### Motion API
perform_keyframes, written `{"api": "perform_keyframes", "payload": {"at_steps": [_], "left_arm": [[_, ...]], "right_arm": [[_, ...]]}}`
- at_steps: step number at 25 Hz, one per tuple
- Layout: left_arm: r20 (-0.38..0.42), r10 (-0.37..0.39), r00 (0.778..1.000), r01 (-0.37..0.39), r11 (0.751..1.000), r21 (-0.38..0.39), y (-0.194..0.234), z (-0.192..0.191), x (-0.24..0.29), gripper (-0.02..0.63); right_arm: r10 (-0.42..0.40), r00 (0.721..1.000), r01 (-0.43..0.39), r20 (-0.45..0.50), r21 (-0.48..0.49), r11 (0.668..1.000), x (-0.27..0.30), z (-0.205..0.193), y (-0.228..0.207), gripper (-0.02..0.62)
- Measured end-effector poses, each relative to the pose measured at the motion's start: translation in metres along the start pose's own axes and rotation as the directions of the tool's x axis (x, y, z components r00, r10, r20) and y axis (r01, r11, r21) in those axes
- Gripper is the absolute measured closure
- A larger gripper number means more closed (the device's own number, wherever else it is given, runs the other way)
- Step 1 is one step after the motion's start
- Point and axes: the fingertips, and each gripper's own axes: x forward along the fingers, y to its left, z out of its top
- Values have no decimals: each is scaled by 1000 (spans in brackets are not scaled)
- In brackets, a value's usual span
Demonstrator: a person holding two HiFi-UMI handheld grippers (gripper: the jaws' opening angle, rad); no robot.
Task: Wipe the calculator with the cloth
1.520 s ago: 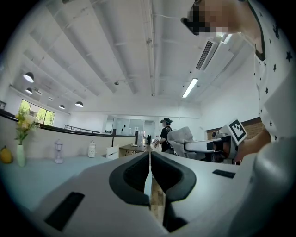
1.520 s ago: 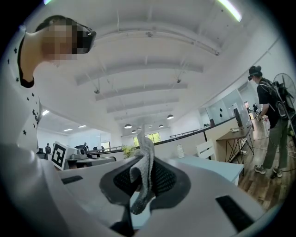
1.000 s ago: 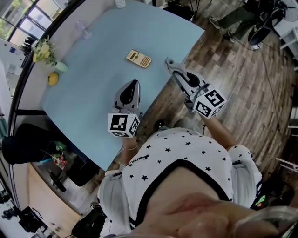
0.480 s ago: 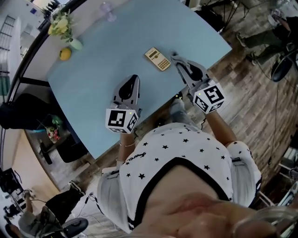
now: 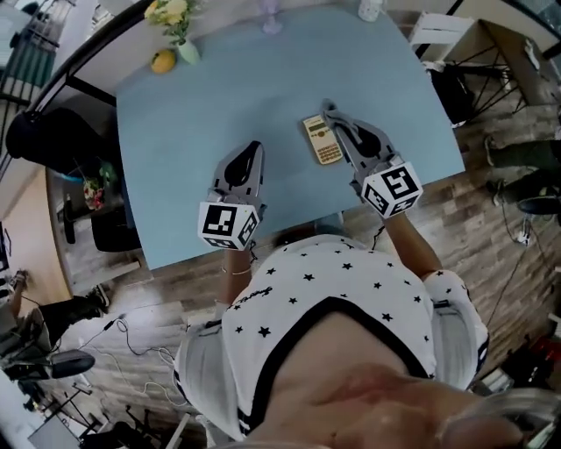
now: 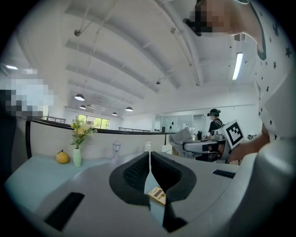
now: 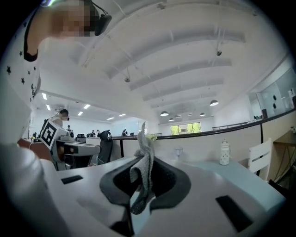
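Note:
The beige calculator lies flat on the light blue table, near its front edge. My right gripper sits just right of the calculator, its tip level with the calculator's far end. In the right gripper view this gripper is shut on a grey cloth that sticks up between the jaws and hangs below them. My left gripper hovers over the table to the calculator's left, apart from it. In the left gripper view its jaws are shut with nothing between them, and the calculator shows below them.
At the table's far edge stand a vase of yellow flowers, a yellow fruit, a glass and a white bottle. A white chair stands off the table's right corner. Other people sit at desks in the background.
The head view has swung round, so the table now lies squarer in front. The calculator has come to lie right beside my right gripper. Both grippers stay shut as before.

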Motion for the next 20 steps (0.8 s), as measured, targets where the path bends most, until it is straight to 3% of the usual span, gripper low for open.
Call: {"api": "perform_keyframes", "payload": {"at_steps": [9,20], "left_arm": [[-11,130,991,-130,991,-6,-5,1,12,571],[-39,260,965,-260,965,-9,-7,-6,24,571]], "right_arm": [[149,987,-147,-66,28,989,33,-21,-20,560],[266,937,-258,-226,64,964,61,-82,-36,558]]}}
